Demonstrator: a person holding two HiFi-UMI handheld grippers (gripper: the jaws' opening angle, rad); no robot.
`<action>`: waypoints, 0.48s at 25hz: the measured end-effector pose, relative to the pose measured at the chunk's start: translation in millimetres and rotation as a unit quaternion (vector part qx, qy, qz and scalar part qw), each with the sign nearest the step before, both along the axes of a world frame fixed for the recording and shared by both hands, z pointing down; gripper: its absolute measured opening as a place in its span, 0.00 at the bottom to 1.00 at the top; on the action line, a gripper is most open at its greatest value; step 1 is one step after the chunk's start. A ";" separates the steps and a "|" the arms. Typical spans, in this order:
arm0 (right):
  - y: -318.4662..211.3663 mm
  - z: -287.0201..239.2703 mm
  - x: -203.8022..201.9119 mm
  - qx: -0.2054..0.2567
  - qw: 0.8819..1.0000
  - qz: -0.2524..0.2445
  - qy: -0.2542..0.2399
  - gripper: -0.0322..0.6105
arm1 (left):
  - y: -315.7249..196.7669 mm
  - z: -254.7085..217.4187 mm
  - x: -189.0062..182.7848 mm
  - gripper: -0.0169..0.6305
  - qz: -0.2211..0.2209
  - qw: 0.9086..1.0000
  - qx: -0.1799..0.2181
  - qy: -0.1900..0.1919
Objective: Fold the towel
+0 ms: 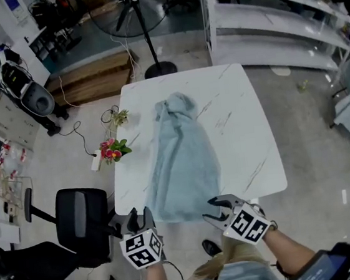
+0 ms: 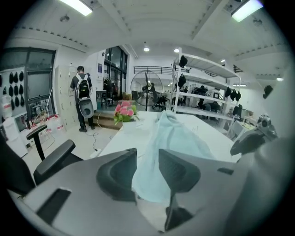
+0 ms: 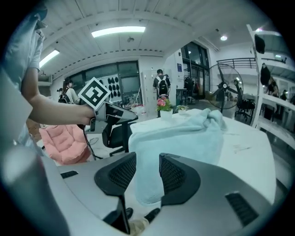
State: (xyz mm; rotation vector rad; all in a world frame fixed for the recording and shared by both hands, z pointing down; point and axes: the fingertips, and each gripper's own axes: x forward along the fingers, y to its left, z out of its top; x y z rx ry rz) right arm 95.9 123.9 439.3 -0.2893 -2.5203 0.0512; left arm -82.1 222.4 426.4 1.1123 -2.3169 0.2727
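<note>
Pale blue-green terry, the towel [image 1: 184, 166] is lying lengthwise down the middle of the white marble-patterned table [image 1: 250, 134]. Its far end is bunching into a crumpled knot and its near edge is draping just over the table's near rim. It is looking like a long, narrow strip rather than a finished stack, so I judge the folding to be at an early stage: the far end is needing smoothing, and the end-to-end folds are yet to be made. The left gripper [image 1: 140, 218] and the right gripper [image 1: 213, 210] are hovering side by side just near of that hanging edge. Each is standing with its jaws roughly half apart and gripping nothing; the cloth is only showing through the gaps, clear of the pads. The head view is giving the towel's whole outline, plus the flowers [image 1: 113, 149] at the table's left edge and the office chair [image 1: 80, 216] to the near left. The gripper views are showing what it cannot: the gap between each pair of jaws, how far the towel's near edge is drooping below the tabletop, and a person with a backpack [image 2: 83, 94] standing far off.
</note>
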 end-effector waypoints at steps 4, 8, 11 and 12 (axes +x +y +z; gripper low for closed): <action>-26.4 -39.5 -15.7 0.031 0.999 0.025 -0.033 0.31 | -30.6 -47.9 -10.6 0.26 0.021 0.999 0.044 -0.021; -63.3 -71.5 -30.7 0.067 0.995 0.047 -0.058 0.31 | -73.8 -86.8 -20.1 0.26 0.055 0.995 0.067 -0.051; -98.3 -91.7 -46.4 0.085 0.992 0.062 -0.075 0.31 | -117.0 -109.3 -28.5 0.26 0.082 0.991 0.078 -0.067; -111.2 -97.2 -52.4 0.089 0.991 0.066 -0.079 0.30 | -133.4 -115.6 -31.8 0.26 0.091 0.990 0.080 -0.072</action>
